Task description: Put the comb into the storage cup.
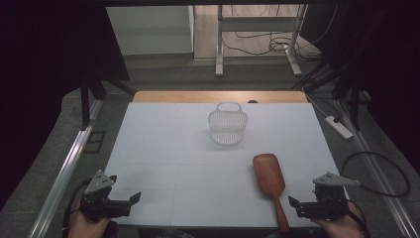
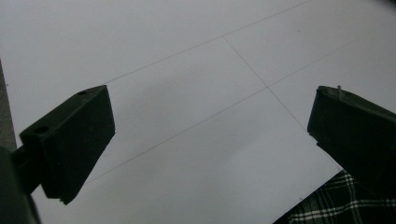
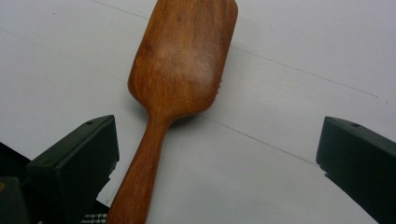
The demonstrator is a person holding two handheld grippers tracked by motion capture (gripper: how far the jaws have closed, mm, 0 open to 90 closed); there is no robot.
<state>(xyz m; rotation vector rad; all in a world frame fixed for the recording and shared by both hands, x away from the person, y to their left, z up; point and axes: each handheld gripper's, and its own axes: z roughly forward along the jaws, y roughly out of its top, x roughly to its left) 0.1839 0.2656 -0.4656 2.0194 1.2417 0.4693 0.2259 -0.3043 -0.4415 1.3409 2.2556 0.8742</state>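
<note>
Jaws on the right gripper [image 3: 219,154] stand wide apart, nothing clamped; in the right gripper view the wooden hairbrush [image 3: 180,70] lies between them on the table, its handle running down close beside the left-hand jaw, not clearly touching it. Bristles face down, smooth wooden back up; a few bristle tips peek out at the paddle's edge. Jaws on the left gripper [image 2: 210,135] also spread wide, empty, over bare white table surface [image 2: 187,60] with thin seam lines crossing it. A bit of plaid cloth [image 2: 327,210] shows at the bottom right corner of the left gripper view, past the table edge.

High view: right gripper [image 1: 299,204] sits at the near right edge of the table, held by a hand [image 1: 341,229], grey three-cornered plate on top; hairbrush [image 1: 270,178] lies just to its left, handle pointing toward the person, paddle head pointing away and slightly left. Left gripper [image 1: 130,201] sits at the near left corner, held by the other hand [image 1: 86,229], well apart from the brush. White mesh basket [image 1: 227,126] with a looped handle stands near the middle far part of the table [image 1: 163,148], well apart from both grippers and beyond the brush. Wooden strip [image 1: 220,96] runs along the far table edge. Power strip [image 1: 339,126] and cables lie on the floor at right.
</note>
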